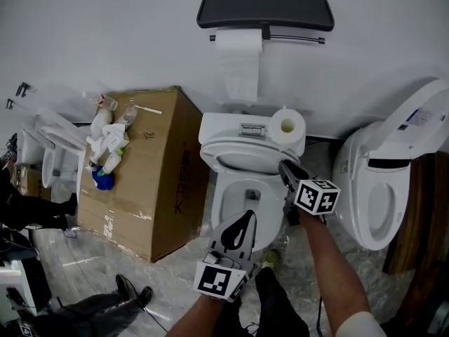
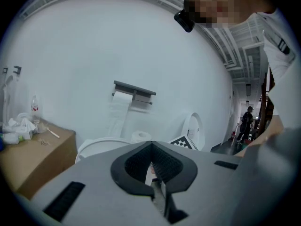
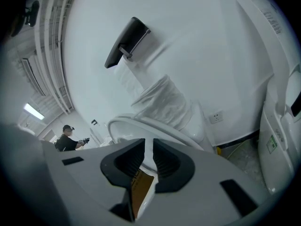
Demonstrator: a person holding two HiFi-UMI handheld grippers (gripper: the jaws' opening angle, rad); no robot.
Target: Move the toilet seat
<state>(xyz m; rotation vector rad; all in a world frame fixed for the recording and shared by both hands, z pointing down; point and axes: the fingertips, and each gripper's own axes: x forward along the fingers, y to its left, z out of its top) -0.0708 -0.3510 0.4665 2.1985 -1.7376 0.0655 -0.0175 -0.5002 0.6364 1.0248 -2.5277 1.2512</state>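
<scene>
Left gripper [image 1: 245,217] (jaws together) hovers; right gripper [image 1: 285,167] jaws clamp toilet seat [image 1: 238,167].

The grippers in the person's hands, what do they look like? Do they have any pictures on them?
The left gripper and right gripper have smooth grey bodies with black ribbed pads that narrow to a point. Each carries a white marker cube printed with black square patterns, like little puzzles. The person wears a white sleeve.

Makeshift test bathroom: toilet [image 1: 226,135], spare second toilet [image 1: 372,192], cardboard box [image 1: 154,161], wall-mounted paper holder [image 1: 265,11].
</scene>
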